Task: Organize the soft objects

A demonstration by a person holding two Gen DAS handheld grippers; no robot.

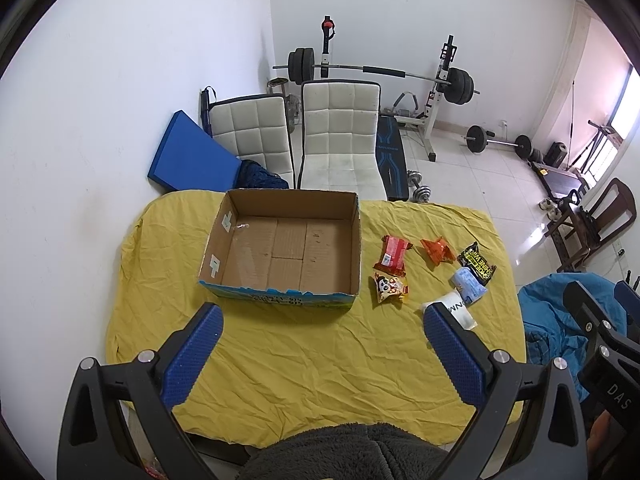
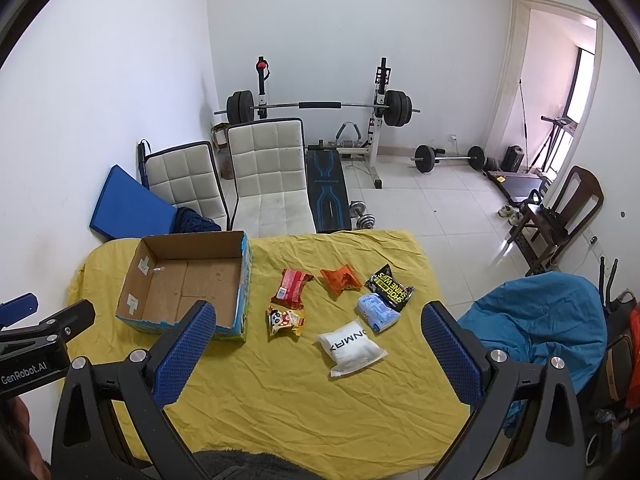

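Observation:
An empty cardboard box [image 1: 280,248] [image 2: 184,284] stands open on the yellow cloth [image 1: 312,360] [image 2: 300,392]. To its right lie several soft packets: a red one [image 1: 393,255] [image 2: 291,288], an orange one [image 1: 438,251] [image 2: 339,279], a black one [image 1: 476,266] [image 2: 390,288], a light blue one [image 1: 469,285] [image 2: 377,311], a yellow panda one [image 1: 390,288] [image 2: 285,319] and a white pouch [image 1: 460,307] [image 2: 352,347]. My left gripper [image 1: 322,356] is open and empty, above the cloth in front of the box. My right gripper [image 2: 320,354] is open and empty, in front of the packets.
Two white padded chairs [image 1: 338,140] [image 2: 268,168] stand behind the table, with a blue mat [image 1: 192,152] against the wall. A barbell rack [image 2: 320,108] and weights are on the tiled floor. A blue-covered seat [image 2: 540,320] is right of the table.

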